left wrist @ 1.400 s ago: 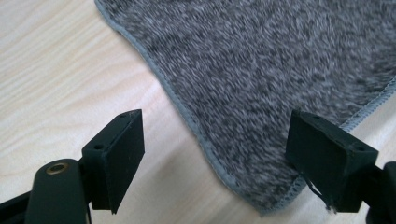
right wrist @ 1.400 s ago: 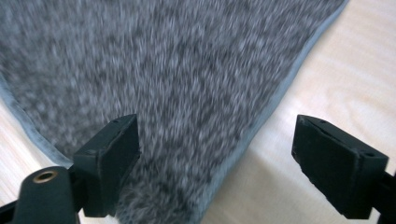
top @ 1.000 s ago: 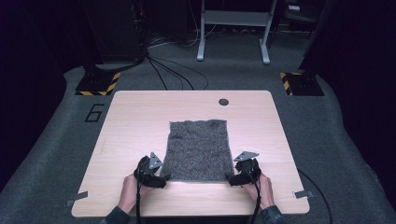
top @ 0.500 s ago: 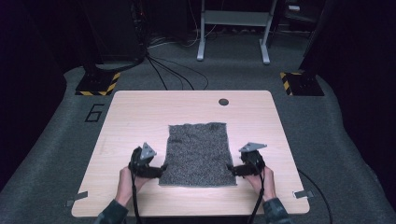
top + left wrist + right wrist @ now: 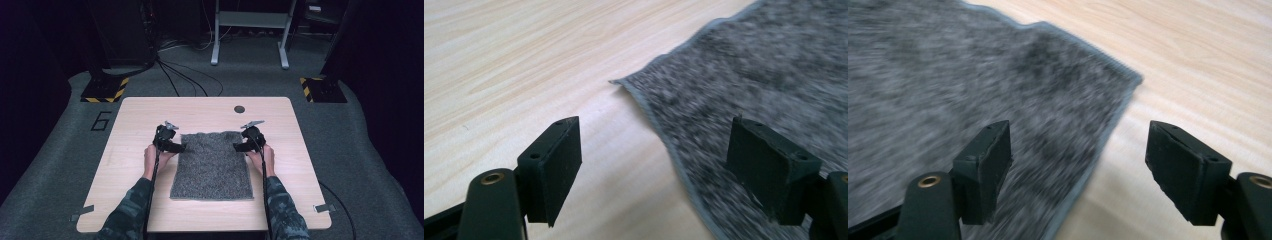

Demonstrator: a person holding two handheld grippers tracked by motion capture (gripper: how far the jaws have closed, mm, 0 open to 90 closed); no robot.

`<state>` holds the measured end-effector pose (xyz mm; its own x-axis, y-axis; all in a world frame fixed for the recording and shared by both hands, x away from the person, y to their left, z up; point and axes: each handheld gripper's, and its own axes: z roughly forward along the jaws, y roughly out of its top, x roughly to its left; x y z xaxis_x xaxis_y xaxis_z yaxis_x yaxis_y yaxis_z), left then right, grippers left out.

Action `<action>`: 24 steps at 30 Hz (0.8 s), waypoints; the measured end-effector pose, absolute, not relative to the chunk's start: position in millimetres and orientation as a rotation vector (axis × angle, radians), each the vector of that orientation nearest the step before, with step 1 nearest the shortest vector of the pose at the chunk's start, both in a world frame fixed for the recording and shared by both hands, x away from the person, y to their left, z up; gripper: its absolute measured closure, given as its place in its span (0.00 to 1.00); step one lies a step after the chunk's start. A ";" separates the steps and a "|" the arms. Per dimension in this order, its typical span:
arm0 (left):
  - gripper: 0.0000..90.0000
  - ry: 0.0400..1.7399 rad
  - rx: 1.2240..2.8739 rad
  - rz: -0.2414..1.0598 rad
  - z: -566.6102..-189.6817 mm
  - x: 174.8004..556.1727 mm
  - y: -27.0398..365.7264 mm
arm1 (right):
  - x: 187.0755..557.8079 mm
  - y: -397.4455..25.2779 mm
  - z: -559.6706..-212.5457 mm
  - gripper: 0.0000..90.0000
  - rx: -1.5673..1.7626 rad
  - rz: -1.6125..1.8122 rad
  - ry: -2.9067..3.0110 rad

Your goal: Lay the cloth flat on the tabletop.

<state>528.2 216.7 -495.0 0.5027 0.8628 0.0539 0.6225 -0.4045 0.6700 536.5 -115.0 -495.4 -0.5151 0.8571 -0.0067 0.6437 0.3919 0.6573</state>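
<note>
A grey speckled cloth (image 5: 212, 165) lies flat on the light wooden table (image 5: 130, 125). My left gripper (image 5: 179, 147) is at the cloth's far left corner, open, its jaws straddling the left hem (image 5: 659, 125) near that corner (image 5: 616, 81). My right gripper (image 5: 239, 146) is at the far right corner, also open, one jaw over the cloth (image 5: 973, 75) and the other over bare wood beside the corner (image 5: 1137, 77). Neither grips anything.
A small dark round disc (image 5: 239, 109) sits near the table's far edge. Two pieces of tape (image 5: 82, 213) (image 5: 322, 207) mark the near corners. Cables and a metal stand (image 5: 250, 30) are on the floor beyond the table.
Both grippers have moved away from the near corners, forward along the cloth's sides to its far corners. The cloth now lies closer to the person.
</note>
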 end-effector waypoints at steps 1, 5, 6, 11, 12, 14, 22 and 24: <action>0.24 1.231 2.151 0.537 -498.3 531.4 216.2 | 542.1 -113.7 -498.3 0.28 1.311 0.850 2.302; 0.25 1.254 2.203 0.557 -509.4 537.9 214.0 | 552.0 -111.5 -507.3 0.29 1.336 0.782 2.261; 0.25 1.263 2.198 0.555 -510.8 538.0 214.1 | 552.8 -112.0 -509.4 0.28 1.335 0.769 2.255; 0.25 1.248 2.216 0.596 -510.2 537.9 213.5 | 553.7 -116.7 -510.4 0.28 1.351 0.766 2.234; 0.25 1.246 2.217 0.600 -510.0 537.9 213.2 | 554.2 -118.0 -510.4 0.28 1.345 0.757 2.229; 0.25 1.247 2.215 0.608 -510.4 537.1 212.9 | 554.3 -120.0 -510.8 0.27 1.355 0.767 2.227; 0.24 1.255 2.216 0.601 -510.2 536.1 220.7 | 556.2 -135.4 -513.5 0.24 1.412 0.803 2.209; 0.24 1.255 2.202 0.598 -511.2 536.5 222.0 | 557.8 -139.1 -515.8 0.21 1.438 0.841 2.200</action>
<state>536.5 222.0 -511.2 0.4700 0.8752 0.1144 0.6399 -0.4271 0.6388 557.8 -139.1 -515.8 -0.4043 0.9146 0.0093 0.6875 0.2972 0.6625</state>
